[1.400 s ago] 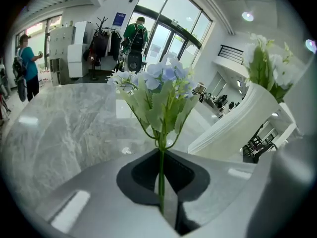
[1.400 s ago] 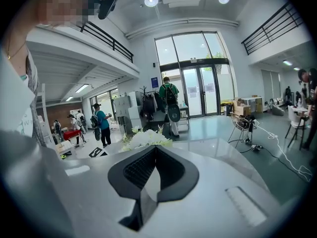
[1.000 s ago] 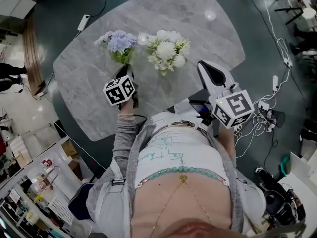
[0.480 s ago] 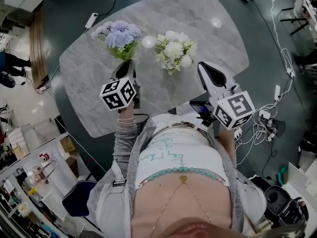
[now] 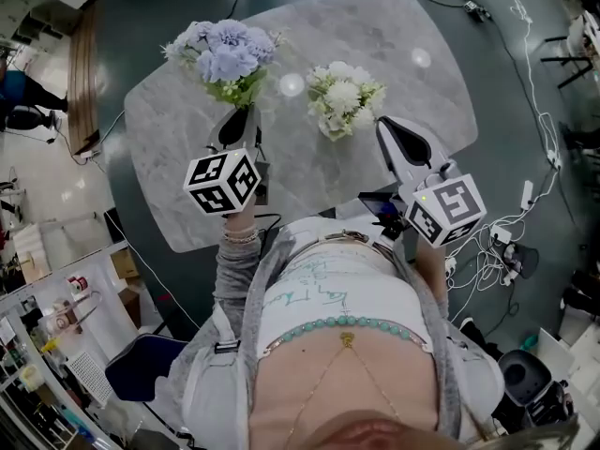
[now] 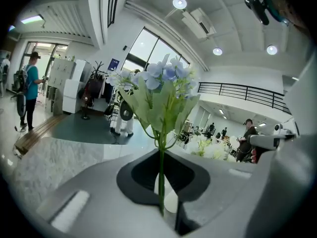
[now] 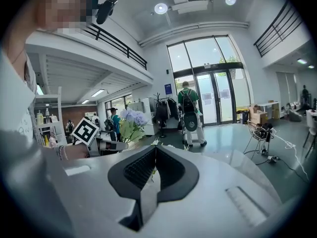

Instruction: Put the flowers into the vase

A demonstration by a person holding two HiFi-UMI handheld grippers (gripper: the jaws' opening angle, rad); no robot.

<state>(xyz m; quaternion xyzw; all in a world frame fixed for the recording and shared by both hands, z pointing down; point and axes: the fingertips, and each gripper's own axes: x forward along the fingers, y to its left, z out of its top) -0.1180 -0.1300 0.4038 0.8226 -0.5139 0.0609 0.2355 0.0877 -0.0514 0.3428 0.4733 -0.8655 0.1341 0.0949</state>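
Now higher: blue flowers (image 5: 223,54), left gripper (image 5: 236,118)

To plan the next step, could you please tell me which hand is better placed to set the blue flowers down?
Left: the left tongs grip the blue flowers by the stem, while the right tongs are shut and empty.

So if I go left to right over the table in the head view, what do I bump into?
blue flowers → bright spot of reflected light → white flowers → right gripper
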